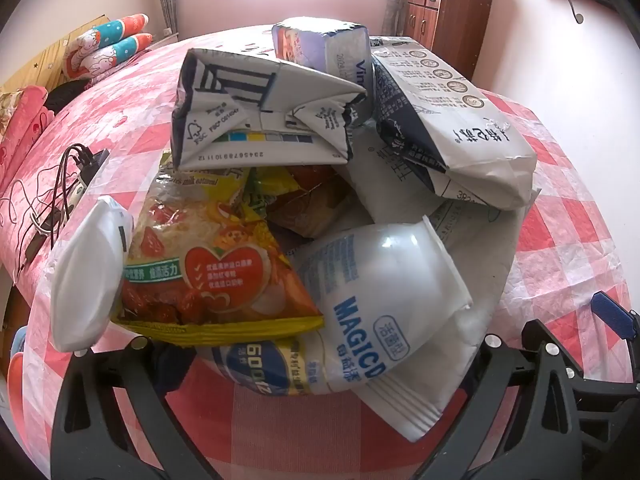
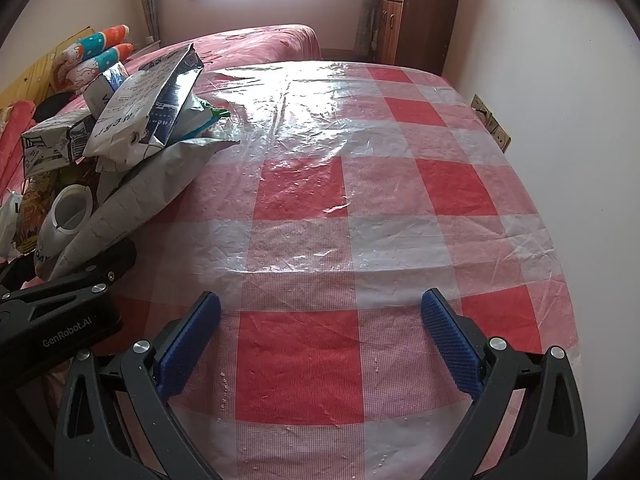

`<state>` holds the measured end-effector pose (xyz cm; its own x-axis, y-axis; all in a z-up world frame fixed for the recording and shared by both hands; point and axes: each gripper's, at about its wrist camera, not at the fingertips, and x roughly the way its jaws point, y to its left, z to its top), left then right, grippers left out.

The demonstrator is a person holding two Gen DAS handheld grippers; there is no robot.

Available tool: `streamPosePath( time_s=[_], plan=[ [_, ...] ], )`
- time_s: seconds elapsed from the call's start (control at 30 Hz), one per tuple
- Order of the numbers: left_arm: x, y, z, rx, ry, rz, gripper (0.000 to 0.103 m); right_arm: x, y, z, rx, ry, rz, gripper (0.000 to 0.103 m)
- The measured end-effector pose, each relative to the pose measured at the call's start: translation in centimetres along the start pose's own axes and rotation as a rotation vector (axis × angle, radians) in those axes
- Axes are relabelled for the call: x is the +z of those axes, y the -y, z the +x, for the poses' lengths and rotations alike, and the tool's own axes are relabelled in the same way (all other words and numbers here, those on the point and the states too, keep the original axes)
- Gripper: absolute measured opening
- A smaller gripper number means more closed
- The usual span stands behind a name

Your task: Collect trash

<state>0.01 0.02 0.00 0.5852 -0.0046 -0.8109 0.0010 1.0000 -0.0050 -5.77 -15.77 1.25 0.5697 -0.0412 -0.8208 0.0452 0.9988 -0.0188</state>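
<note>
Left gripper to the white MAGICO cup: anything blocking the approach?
Nothing visible blocks it. The white cup lies on its side at the near edge of the trash pile, right ahead of the open left gripper. The yellow oatmeal bag overlaps only the cup's left side; the milk cartons sit behind it.

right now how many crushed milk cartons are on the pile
3: one at the top front, one behind it at the back, one on the right. Others may be buried underneath.

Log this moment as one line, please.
task: collect trash | left gripper: open, over trash pile | right gripper: open, empty, over bare tablecloth | pile: untouched
</note>
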Motion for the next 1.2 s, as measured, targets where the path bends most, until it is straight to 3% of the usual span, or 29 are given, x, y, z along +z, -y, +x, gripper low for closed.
streamPosePath(
  time_s=[0.37, 0.6, 0.8, 0.93, 1.2],
  plan=[
    [-0.3, -0.1, -0.3, 0.006, 0.001, -0.004, 0.099, -0.3, 0.0, -0.2, 0.010, 0.000, 0.000, 0.099],
    [-2.8, -0.5, -2.0, -0.019, 0.004, 0.034, 0.099, -1.4, 0.1, -0.9, 0.039, 0.004, -0.027, 0.099],
    [-4.6, -0.4, -4.4, -0.013, 0.059, 0.097, 0.099, -3.2, 1.1, -2.5, 0.095, 0.028, 0.040, 0.099],
    [-6.0, -0.7, -7.2, -0.014, 0.104, 0.140, 0.099, -4.3, 1.7, -4.4, 0.119, 0.072, 0.090, 0.099],
    [-7.7, -1.8, -12.3, -0.018, 0.190, 0.182, 0.099, -6.0, 1.0, -9.3, 0.068, 0.206, 0.079, 0.099]
  ],
)
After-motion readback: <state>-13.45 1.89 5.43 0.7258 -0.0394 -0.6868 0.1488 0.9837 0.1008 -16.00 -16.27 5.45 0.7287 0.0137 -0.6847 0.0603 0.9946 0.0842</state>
